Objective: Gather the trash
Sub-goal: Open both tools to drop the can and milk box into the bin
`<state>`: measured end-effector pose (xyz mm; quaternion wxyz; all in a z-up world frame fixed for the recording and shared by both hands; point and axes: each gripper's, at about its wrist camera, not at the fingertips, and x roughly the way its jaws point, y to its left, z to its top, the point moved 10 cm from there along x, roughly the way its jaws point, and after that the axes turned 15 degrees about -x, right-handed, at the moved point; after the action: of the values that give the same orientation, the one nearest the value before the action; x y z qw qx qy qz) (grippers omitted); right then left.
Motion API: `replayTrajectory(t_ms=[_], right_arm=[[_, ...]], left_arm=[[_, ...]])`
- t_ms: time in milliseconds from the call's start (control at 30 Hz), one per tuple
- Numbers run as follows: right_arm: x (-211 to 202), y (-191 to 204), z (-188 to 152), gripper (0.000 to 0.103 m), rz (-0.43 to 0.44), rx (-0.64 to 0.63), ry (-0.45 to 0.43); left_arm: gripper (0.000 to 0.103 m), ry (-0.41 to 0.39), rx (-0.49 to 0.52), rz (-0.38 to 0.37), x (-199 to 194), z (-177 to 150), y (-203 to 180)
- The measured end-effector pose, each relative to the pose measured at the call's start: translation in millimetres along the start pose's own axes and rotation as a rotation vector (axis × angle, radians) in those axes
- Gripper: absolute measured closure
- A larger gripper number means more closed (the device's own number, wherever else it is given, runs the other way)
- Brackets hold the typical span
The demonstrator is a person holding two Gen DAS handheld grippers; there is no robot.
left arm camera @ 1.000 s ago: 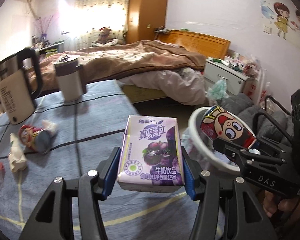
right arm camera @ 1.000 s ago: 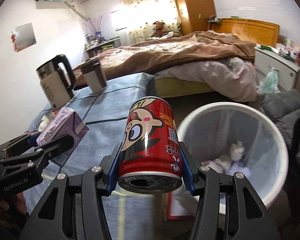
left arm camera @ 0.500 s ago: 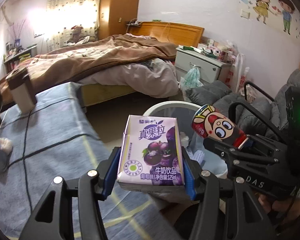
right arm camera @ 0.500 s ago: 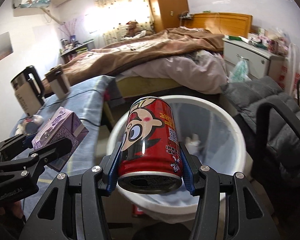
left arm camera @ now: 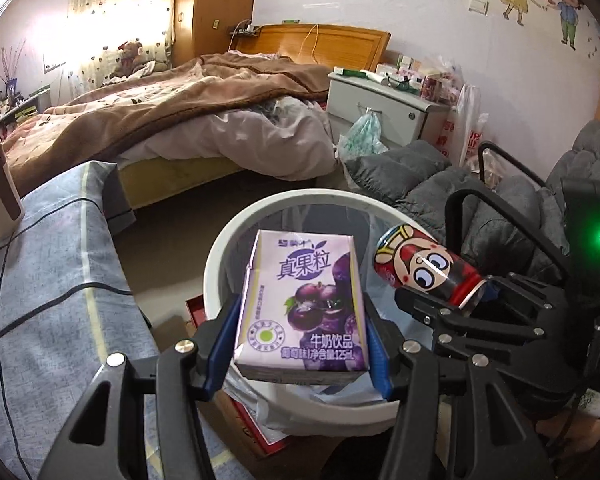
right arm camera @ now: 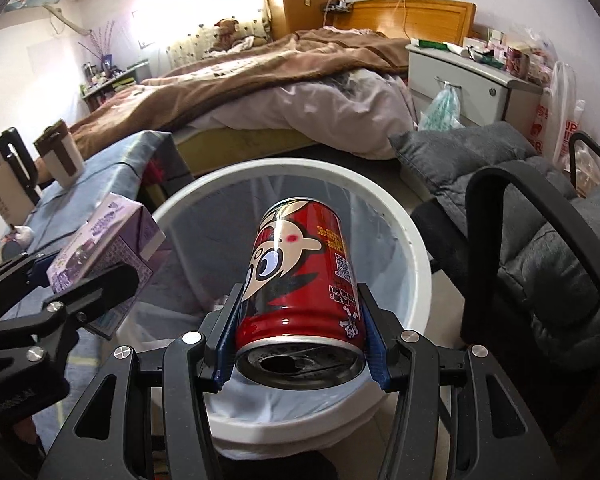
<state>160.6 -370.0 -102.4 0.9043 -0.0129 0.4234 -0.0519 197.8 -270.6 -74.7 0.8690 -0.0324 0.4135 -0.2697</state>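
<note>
Left gripper is clamped on a purple drink carton, blue pads pressed on both narrow sides. Carton front reads 真果粒, then 牛奶饮品 and 125mL on the bottom line; the small print above the grapes and the brand mark at the top are too small to read. Carton stands upright in the jaws, long axis pointing up and away from the camera, held over the near rim of the white bin. Right gripper pinches a red can with a cartoon face, pads on either side near the top end. Open top with its drinking hole faces the camera, long axis running away from it and tilted down into the bin mouth. The can carries a QR code and yellow and white Chinese print, none of it legible. The bin has a clear liner; its contents are mostly blocked by the can and carton. The left gripper's body shows lettering in the right wrist view, too dark to make out. Blue checked table is cut off at the left, with a brown-and-white mug and a kettle at its far end.
</note>
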Motion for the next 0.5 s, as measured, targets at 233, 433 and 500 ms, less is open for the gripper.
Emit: replayTrajectory(t_ms=[233,433,500], right_arm=[[7,-5,-7,0.046,-0.037,-0.013,0.031],[2,-4,-5,0.041,-0.026,0.021,0.012],[0,-2,-3,0.041,-0.025,0.021,0.004]], left_arm=[[0.036,0.001,-0.023,-0.003,2,0,4],[0.036,-0.021,-0.037,-0.008,-10,1,12],[0.036,-0.032,-0.042,-0.001,-15,2,16]])
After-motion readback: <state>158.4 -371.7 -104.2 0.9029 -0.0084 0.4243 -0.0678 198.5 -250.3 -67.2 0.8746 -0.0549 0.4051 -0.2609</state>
